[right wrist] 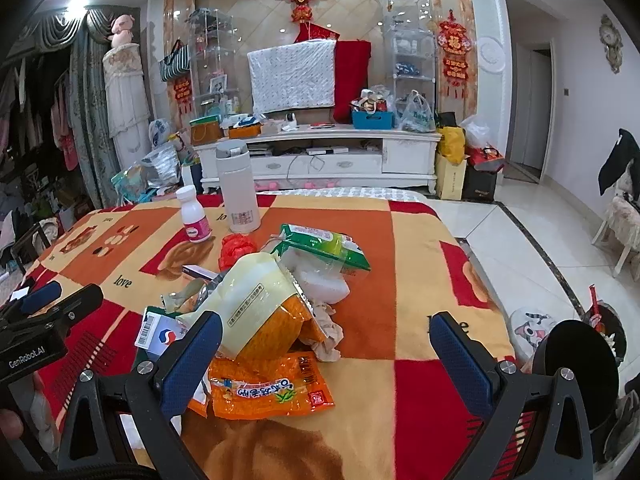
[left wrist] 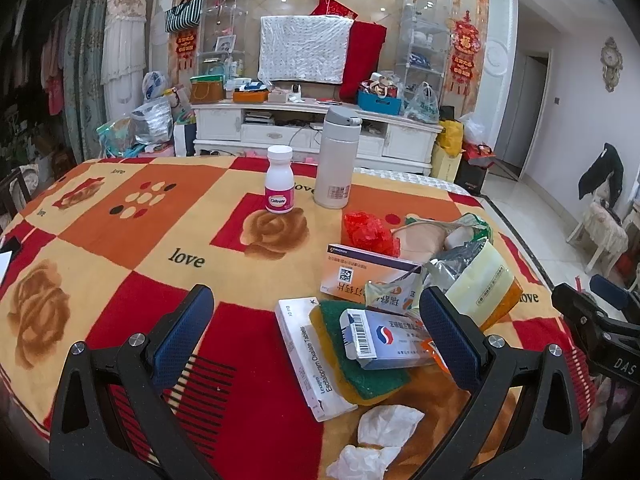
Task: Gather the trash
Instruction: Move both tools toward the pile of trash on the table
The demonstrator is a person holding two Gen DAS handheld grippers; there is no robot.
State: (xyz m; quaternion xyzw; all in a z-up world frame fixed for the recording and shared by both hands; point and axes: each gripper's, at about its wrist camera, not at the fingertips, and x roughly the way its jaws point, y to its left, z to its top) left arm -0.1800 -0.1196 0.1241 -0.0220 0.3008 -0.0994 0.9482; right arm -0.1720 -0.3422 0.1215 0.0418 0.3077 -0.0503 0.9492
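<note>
A heap of trash lies on the blanket-covered table (left wrist: 120, 224). In the left wrist view it holds a white tablet box (left wrist: 308, 364), a green and yellow sponge (left wrist: 360, 376), a blue and white medicine box (left wrist: 388, 340), an orange box (left wrist: 360, 276), a red plastic bag (left wrist: 370, 232) and crumpled tissues (left wrist: 380, 440). My left gripper (left wrist: 316, 332) hangs open above the boxes. In the right wrist view an orange wrapper (right wrist: 272, 388), a yellow pouch (right wrist: 260, 304) and a green packet (right wrist: 320, 248) lie ahead. My right gripper (right wrist: 326, 344) is open over them, empty.
A pink-labelled pill bottle (left wrist: 280, 180) and a white thermos (left wrist: 336, 156) stand at the table's far side. A black bin (right wrist: 576, 364) sits on the floor at the table's right edge. A white TV cabinet (right wrist: 320, 156) stands behind. A chair (left wrist: 600, 220) is far right.
</note>
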